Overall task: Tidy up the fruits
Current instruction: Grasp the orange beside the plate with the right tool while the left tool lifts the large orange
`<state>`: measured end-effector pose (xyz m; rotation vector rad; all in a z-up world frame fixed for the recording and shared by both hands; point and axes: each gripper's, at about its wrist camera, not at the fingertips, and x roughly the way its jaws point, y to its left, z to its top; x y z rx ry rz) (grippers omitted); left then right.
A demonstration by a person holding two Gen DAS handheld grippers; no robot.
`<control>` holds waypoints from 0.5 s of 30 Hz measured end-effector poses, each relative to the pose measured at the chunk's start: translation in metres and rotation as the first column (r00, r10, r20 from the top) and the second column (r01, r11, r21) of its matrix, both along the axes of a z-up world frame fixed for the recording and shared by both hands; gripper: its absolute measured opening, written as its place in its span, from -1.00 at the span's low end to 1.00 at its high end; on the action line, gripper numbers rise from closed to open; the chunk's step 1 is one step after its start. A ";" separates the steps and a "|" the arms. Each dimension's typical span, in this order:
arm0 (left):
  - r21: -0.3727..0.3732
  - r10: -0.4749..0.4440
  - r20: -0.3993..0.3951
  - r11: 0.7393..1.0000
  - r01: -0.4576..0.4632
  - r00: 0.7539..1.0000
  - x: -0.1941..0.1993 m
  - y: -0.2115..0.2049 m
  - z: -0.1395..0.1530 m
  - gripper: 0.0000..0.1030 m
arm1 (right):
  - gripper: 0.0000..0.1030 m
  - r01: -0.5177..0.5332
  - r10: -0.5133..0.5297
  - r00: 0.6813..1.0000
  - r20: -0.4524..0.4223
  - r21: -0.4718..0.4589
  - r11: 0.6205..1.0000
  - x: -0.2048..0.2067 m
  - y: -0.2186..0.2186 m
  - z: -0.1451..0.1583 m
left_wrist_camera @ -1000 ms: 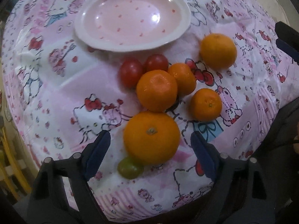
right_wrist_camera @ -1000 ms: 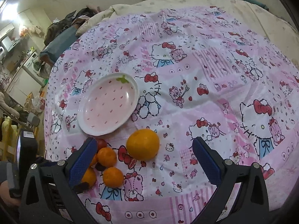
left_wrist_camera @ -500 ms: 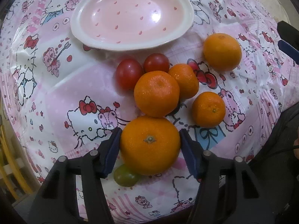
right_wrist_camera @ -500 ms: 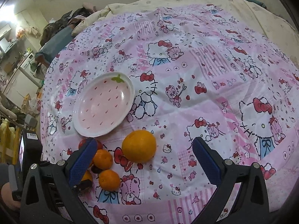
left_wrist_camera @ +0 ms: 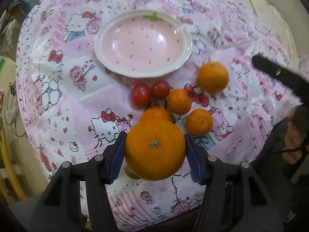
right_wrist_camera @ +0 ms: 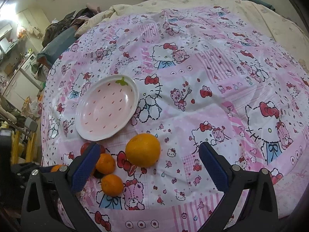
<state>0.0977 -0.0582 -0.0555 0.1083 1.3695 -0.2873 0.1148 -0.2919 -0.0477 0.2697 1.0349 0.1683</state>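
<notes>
The plate point(left_wrist_camera: 143, 42) at upper centre is bare; left gripper point(left_wrist_camera: 154, 150) clamps the first orange point(left_wrist_camera: 154, 150), right gripper point(right_wrist_camera: 148, 166) gapes empty

Five oranges point(left_wrist_camera: 155, 149), two tomatoes point(left_wrist_camera: 141, 95), one green fruit point(left_wrist_camera: 129, 173), one plate point(left_wrist_camera: 143, 43), one cloth point(left_wrist_camera: 58, 89).

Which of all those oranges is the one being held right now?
The biggest orange, stem end facing the camera, clamped between the left gripper's blue fingers. The other oranges lie loose on the cloth near the plate.
</notes>
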 end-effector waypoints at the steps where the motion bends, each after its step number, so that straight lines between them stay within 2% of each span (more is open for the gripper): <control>1: -0.005 0.008 0.009 1.000 -0.008 1.000 0.003 0.002 0.006 0.06 | 1.00 -0.002 0.002 1.000 0.001 -0.001 1.000 -0.001 0.000 0.000; 6: -0.021 0.092 0.073 0.996 -0.090 0.993 0.005 0.009 0.020 0.06 | 1.00 -0.005 0.005 1.000 -0.023 0.006 1.000 0.001 0.001 -0.001; 12: -0.030 0.202 0.109 0.979 -0.200 0.973 0.014 0.029 0.019 0.06 | 1.00 -0.019 0.025 0.990 -0.137 0.048 0.999 0.023 -0.006 -0.013; 15: -0.036 0.235 0.116 0.972 -0.232 0.965 0.017 0.039 0.016 0.06 | 0.99 -0.008 0.038 0.975 -0.220 0.133 0.991 0.036 -0.010 -0.030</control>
